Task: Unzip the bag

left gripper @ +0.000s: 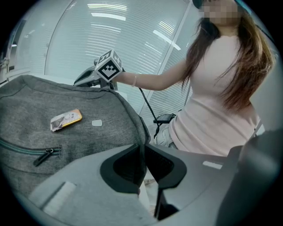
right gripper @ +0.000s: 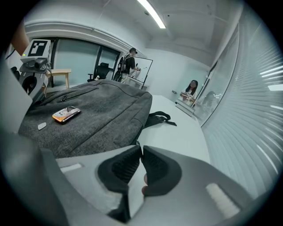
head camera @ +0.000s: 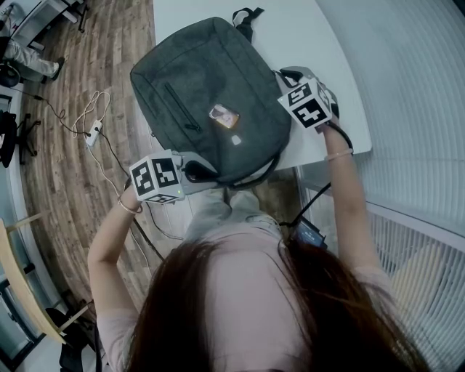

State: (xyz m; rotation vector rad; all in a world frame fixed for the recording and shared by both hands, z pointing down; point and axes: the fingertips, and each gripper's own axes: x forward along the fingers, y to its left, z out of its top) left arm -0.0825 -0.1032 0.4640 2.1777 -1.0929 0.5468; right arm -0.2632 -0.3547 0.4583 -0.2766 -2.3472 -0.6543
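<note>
**Right fingers (right gripper: 155,165) pinched at the bag's rim, left fingers (left gripper: 126,165) clamped on its near corner**

bag (head camera: 211,94): grey backpack, flat on the white tabletop (head camera: 305,29), front face up. In the head view its long axis runs diagonally, from the near end by the person out to the black strap (head camera: 247,16) at the far end. front-pocket zip (head camera: 182,107) is closed. An orange-edged card (head camera: 224,115) and a white tab (head camera: 237,140) lie on the front panel.

right gripper (right gripper: 140,149): at the bag's right edge, about halfway along. Tips are together on something small and dark. I read it as the zip pull (right gripper: 140,146), but it's too small to be sure. In this gripper's own view the bag body lies left of the fingers.

left gripper (left gripper: 143,148): at the near-left corner, fingers narrow, closed on the bag's edge seam. Looks like the anchor.

Key relation: the grippers sit on opposite sides of the bag, and the right one is nearer the main zip line. My read is that the pull should run along the rim, roughly parallel to the long axis, with the left side taking the counter-load. Pulling across the rim would likely just drag the bag.

Progress: no view shows the main opening parted, so it's early.

Around: wood floor (head camera: 73,167) to the left, with a power strip (head camera: 93,135) on it.
</note>
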